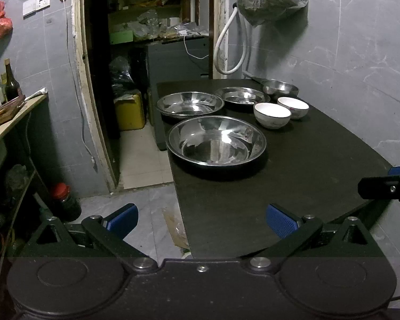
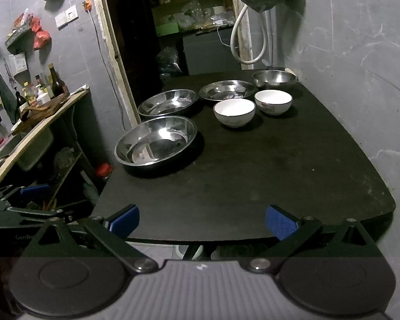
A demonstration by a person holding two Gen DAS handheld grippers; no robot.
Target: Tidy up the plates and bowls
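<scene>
Steel basin (image 1: 217, 140) sits well beyond the spread left claw (image 1: 202, 221).

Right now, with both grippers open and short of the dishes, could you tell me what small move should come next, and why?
Probably ease the right gripper forward toward the nearer white ceramic bowl. Its open jaws hold nothing, the twin white ceramic bowl sits just beyond, apart, so the two could nest.
</scene>
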